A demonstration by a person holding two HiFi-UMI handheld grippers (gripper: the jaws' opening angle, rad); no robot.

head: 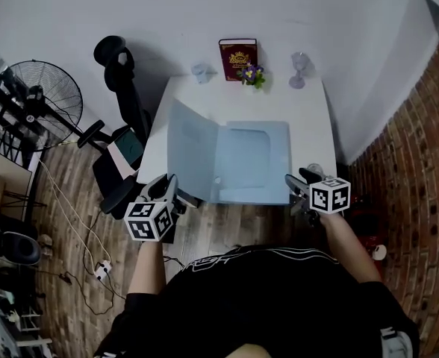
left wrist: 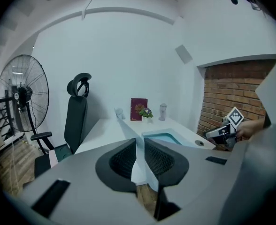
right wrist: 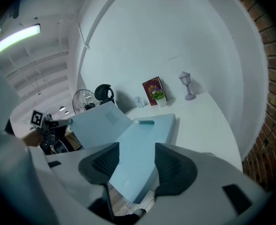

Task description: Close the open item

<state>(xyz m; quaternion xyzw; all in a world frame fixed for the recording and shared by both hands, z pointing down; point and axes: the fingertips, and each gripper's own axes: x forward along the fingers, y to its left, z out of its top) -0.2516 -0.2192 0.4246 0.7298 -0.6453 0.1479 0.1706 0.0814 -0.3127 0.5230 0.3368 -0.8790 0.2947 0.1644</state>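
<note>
Left hand-held gripper [head: 170,190] clamps thin raised lid [head: 190,151] by its edge. Right hand-held gripper [head: 298,189] gapes loosely around flat blue box [head: 253,162] corner.

The box file [head: 253,162] is showing pale blue throughout, and the table [head: 309,125] is showing plain white. The book [head: 237,57] is displaying dark red with a gold emblem. The plant [head: 253,74] is showing purple and yellow blooms. The cubes on the left gripper [head: 173,191] and right gripper [head: 298,191] are showing black-and-white square patterns.
</note>
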